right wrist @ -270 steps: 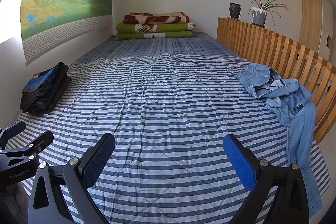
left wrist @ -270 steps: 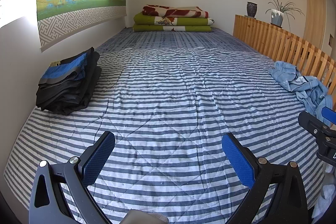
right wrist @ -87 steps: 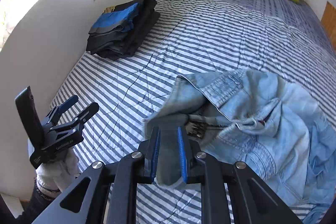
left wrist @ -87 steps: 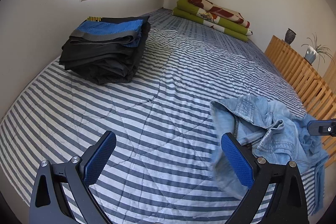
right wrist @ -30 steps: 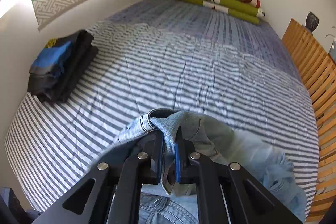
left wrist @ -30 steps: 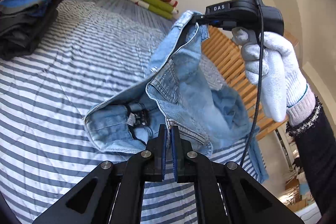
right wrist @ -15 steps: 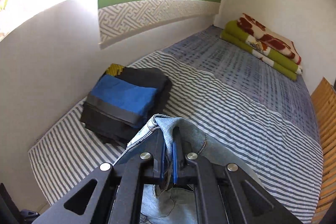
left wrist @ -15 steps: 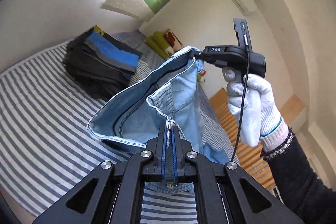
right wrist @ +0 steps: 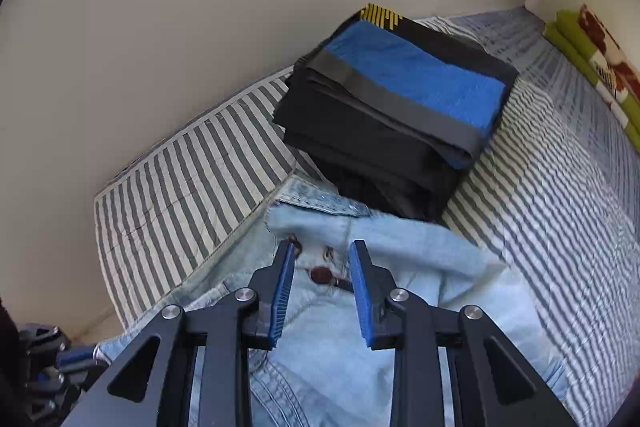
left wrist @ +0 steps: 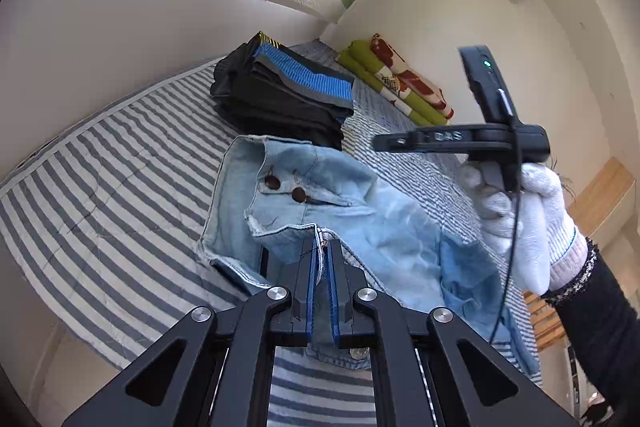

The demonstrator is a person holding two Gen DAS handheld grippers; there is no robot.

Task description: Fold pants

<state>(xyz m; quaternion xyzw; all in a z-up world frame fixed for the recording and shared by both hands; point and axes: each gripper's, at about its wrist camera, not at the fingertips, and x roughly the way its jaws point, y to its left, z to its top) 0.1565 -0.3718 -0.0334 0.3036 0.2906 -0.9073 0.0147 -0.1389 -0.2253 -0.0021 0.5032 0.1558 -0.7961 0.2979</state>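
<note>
black right tongs (left wrist: 378, 143) marked "das"

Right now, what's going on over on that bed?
A person with a gripper in each hand is laying out light blue jeans on the striped bed to fold them. The left gripper is shut on the waistband edge. The right gripper is opening above the fly, its pads clear of the denim. A folded dark stack sits just beyond the jeans.

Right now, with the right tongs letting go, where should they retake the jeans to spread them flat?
Take the jeans by the waistband edge near the stack of dark folded clothes, coming from above. The opening right tongs hang over the buttoned fly; the left tongs pinch the other edge.
</note>
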